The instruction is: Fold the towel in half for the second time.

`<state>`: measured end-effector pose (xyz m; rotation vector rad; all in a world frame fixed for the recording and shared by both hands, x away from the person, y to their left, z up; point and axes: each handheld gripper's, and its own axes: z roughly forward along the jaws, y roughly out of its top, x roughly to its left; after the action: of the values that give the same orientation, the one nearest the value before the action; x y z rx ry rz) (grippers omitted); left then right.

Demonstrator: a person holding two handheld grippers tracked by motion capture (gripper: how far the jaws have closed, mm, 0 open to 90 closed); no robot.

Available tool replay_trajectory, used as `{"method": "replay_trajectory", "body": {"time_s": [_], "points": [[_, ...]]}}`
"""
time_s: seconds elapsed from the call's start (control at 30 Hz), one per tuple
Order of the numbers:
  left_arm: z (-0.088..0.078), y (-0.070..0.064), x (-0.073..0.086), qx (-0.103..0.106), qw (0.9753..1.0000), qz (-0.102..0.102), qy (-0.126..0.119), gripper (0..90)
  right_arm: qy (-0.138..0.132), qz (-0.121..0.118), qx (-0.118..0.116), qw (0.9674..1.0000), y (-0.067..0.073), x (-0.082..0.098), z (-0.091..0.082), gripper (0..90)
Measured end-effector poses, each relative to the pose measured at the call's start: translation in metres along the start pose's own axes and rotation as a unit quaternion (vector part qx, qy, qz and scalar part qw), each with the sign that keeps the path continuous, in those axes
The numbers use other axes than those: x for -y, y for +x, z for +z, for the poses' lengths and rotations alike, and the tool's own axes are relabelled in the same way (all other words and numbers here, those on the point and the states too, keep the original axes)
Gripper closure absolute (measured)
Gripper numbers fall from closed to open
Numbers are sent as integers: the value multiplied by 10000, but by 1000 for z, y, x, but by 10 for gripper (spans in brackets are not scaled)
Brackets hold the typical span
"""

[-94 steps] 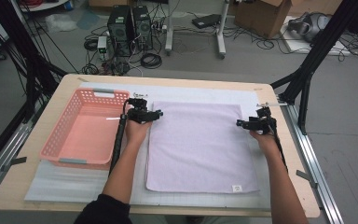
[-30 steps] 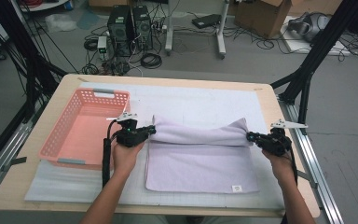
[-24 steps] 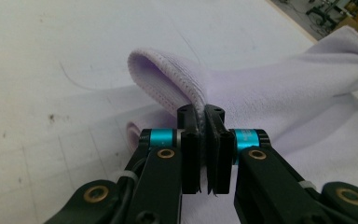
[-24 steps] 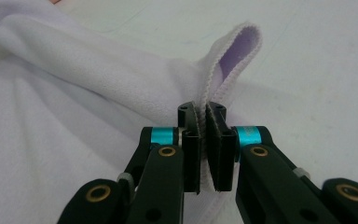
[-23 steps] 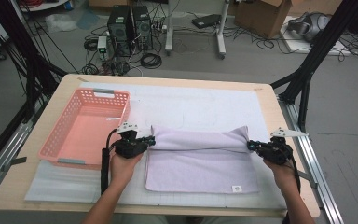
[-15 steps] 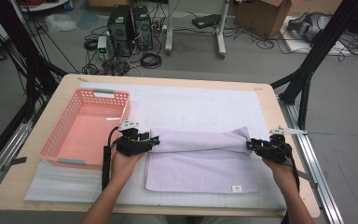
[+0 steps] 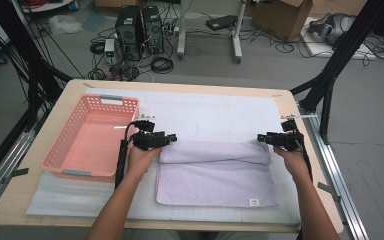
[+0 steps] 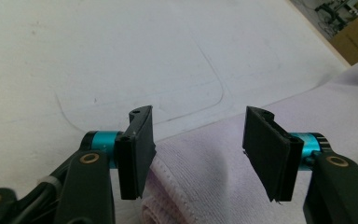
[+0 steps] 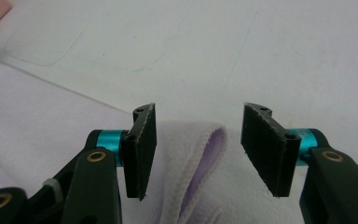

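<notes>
Lilac terry towel (image 7: pixel 215 172) lies on the white padded mat (image 7: pixel 220 112) in the middle of the table, with its far part folded over toward the person into a soft roll.

We cannot see how many layers are under this roll. The person's forearms are cut off by the bottom edge of the high view. In the left gripper view the towel's hemmed corner (image 8: pixel 168 186) runs out of the picture at the bottom, and in the right gripper view the folded end of the towel (image 9: pixel 200 158) is also cut off below.

We see the left gripper (image 7: pixel 172 139) at the left end of the roll and the right gripper (image 7: pixel 261 138) at the right end. The jaws of both have just been opening and now stand spread. The towel lies between each pair, and the pads do not press on it.

Left of the towel, the pink plastic basket with perforated walls (image 7: pixel 60 155) stands partly on the mat, and we see nothing inside it; its bottom is bare.
</notes>
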<state>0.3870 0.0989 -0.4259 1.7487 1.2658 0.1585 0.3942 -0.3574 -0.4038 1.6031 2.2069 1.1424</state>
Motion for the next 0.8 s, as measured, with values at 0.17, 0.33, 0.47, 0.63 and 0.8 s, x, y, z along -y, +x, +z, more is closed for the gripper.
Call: {"method": "replay_trajectory", "body": {"time_s": [0.17,0.33,0.47,0.63,0.8], "points": [[4,1,2,-234,9994,165,203,609,227,-96,16,9997,-2,-1,10,705],[-1,-3,4,-387,9980,473,135,894,190,-483,84,9986,6,-1,6,834],[-9,-5,4,-393,9979,514,-53,897,-24,-579,78,9983,10,1,-2,834],[-24,-9,6,-221,9979,529,-297,898,-319,-731,21,9968,16,6,-20,834],[-36,-14,12,-77,9974,567,-436,898,-591,-902,-62,9942,24,15,-37,834]]}}
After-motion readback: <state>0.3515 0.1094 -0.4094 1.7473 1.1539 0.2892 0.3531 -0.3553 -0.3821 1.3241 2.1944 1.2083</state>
